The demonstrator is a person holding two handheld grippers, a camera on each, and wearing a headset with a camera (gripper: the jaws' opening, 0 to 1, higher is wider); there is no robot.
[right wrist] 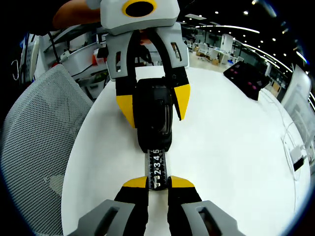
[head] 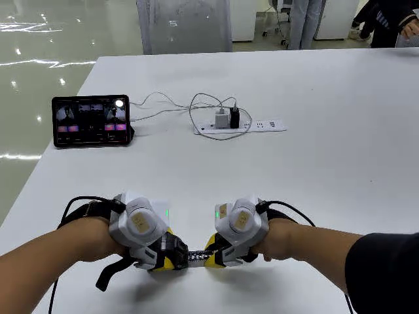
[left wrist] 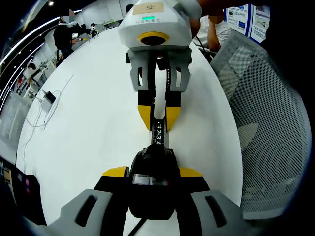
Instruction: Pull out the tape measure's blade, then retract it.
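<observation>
Broadly, the white counter (head: 314,163) carries everything, and its near edge is cut off below the person's forearms. A grey mesh chair (left wrist: 266,113) stands beside it in the left gripper view. Farther back on the counter, a tablet (head: 91,121) is propped up with its screen lit, the contents too small to read. A white power strip (head: 242,124) lies near it with chargers and looping cables plugged in.

Close to the near edge, the left tool (head: 163,256) is clamped on the tape measure (left wrist: 153,187), its yellow-tipped jaws on either side of the black body. Whether the body touches the counter cannot be told. Facing it, the right tool (right wrist: 157,183) has its jaws pressed together on the end of the blade (right wrist: 157,169), hiding the tip. A short length of blade spans the gap between the two tools. It is dark with white numerals, 1 to 5 readable in the right gripper view, and the finer marks blur. In the left gripper view the right tool's white housing bears a tan sticker and a line of grey lettering, both too blurred to read.
</observation>
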